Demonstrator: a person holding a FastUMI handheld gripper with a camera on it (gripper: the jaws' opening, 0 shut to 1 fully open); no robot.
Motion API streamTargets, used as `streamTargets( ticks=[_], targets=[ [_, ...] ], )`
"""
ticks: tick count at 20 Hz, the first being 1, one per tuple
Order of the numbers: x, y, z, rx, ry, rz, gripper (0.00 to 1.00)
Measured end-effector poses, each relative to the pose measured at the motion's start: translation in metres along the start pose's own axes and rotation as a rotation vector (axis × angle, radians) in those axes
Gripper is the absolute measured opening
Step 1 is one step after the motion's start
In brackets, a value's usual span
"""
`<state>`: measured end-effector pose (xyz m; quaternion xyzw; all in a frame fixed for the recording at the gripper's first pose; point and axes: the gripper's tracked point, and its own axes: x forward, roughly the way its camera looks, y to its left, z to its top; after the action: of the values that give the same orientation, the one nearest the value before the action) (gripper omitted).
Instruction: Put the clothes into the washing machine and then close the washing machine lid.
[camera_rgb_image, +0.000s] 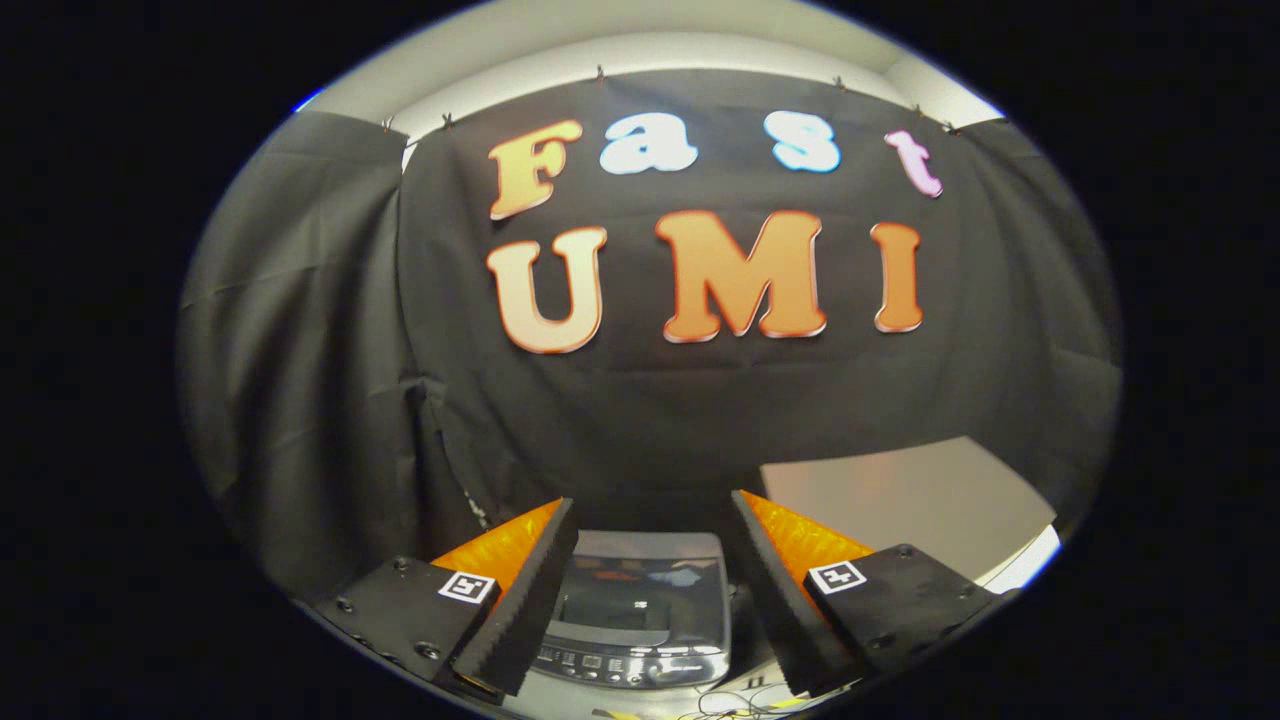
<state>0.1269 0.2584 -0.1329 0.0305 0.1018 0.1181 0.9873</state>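
Black-draped booth, grey table (900, 490) right. Gripper (655, 585) held high, jaws wide apart, empty. Washing machine (635, 620) sits below between the fingers, lid seemingly down. No clothes spotted. Risk: descending blind, fingers striking the lid or control panel (625, 665).

The black two-finger claw (655, 520) is sporting orange ridged fingers (500, 550) with dark foam pads, silver screws, and square black-and-white marker tags.

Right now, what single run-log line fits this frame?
gripper: open, holding nothing | washing machine: below, between the fingers, lid looks shut | grey board: beyond right finger | clothes: none seen
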Motion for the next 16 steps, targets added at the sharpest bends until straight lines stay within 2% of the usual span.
streamTargets(
  ticks=[8, 13, 16],
  targets=[
    [-0.1, -0.106, 0.036, 0.003, -0.104, -0.168, 0.98],
    [-0.125, -0.159, 0.052, -0.002, -0.155, -0.227, 0.98],
    [-0.119, -0.176, 0.054, 0.007, -0.157, -0.218, 0.98]
  ],
)
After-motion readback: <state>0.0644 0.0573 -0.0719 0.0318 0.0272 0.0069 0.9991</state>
